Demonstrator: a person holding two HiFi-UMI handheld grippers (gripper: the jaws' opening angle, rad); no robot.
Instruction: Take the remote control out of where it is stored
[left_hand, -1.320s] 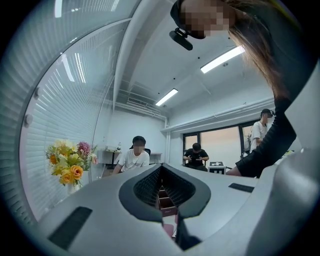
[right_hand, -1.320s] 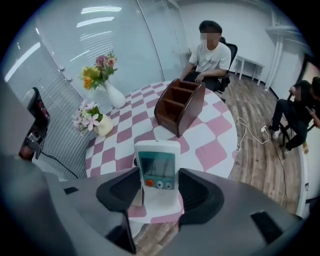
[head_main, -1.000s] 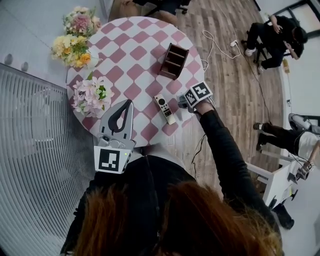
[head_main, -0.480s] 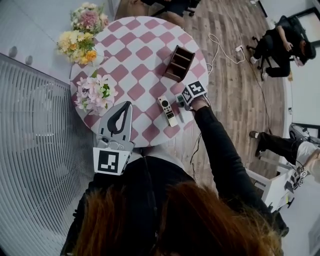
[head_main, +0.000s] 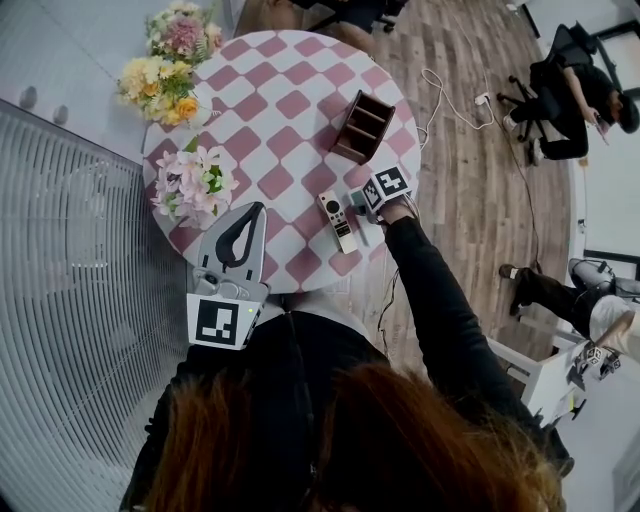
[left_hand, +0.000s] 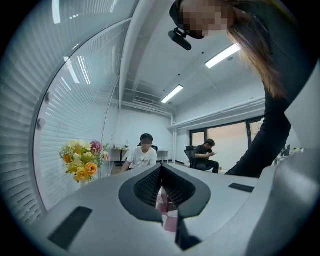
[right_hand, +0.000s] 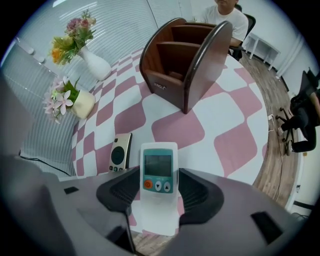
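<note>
The right tongs (right_hand: 159, 186) are clamped on the sides of a white rectangular remote control with a teal screen panel (right_hand: 158, 170), at the edge of the pink-and-white checked round counter (right_hand: 235, 135). The remote's long axis runs along the jaws, with its screen end pointing to 12 o'clock at the brown wooden holder (right_hand: 185, 65). The left tongs (left_hand: 161, 170) are closed tip to tip on nothing.

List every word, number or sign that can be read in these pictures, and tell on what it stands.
Brown wooden holder: one short pale word low on its front, too small to read.
White remote held by the right gripper: two small arrow signs on its buttons; no readable words.
Black remote beside it: no readable print.
Marker cubes: square patterns only, no letters.
</note>
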